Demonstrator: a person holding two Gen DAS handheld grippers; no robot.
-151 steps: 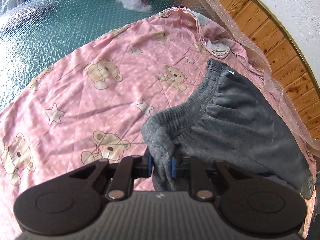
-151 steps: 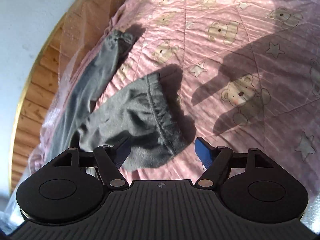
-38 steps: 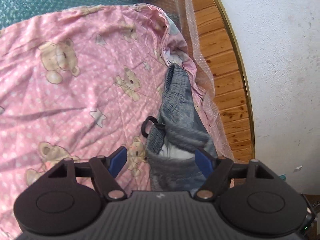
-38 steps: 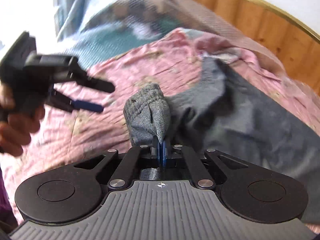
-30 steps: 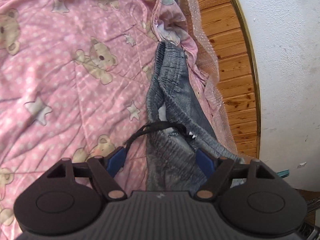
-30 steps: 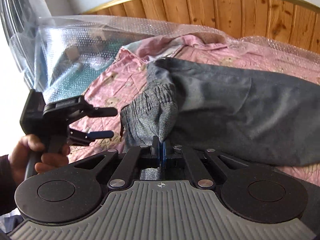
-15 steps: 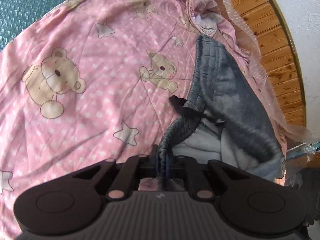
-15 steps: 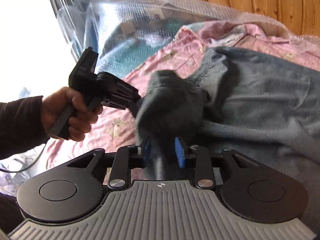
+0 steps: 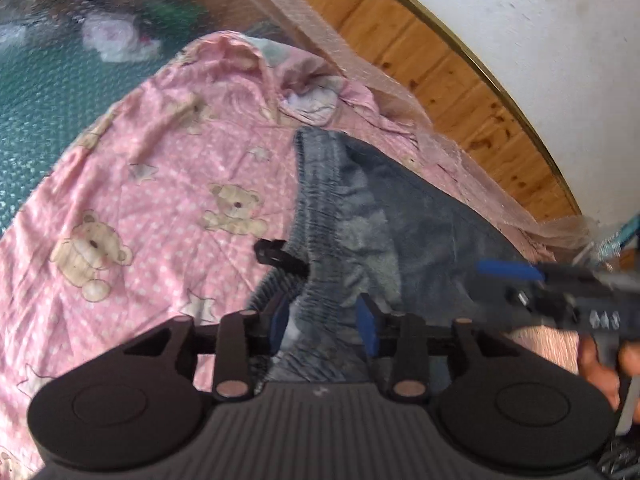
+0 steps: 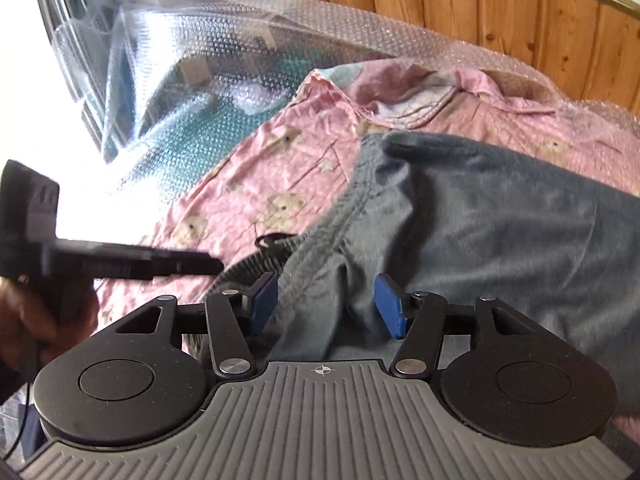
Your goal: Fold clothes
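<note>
While your left gripper [image 9: 323, 322] points down at the bed, its jaws are opening, and the bunched waistband of the grey trousers [image 9: 400, 216] sits between the blue pads [image 9: 367, 326] without being pinched. Your right gripper [image 10: 326, 304] reads the same way: jaws opening, pads apart, a fold of the waistband lying loose in the gap. The trousers lie on the pink sheet [image 9: 152, 184], running from lower centre toward the right of both frames, waistband on the left side of the garment. A black drawstring [image 9: 280, 258] loop pokes out from the waistband onto the sheet at mid-frame. In the left view your right gripper shows blurred at the right edge, held in a hand [image 9: 604, 368]; in the right view your left gripper shows blurred at the left edge. Bubble wrap [image 10: 192, 60] covers the upper left, and a wooden headboard [image 10: 520, 12] spans the top.
</note>
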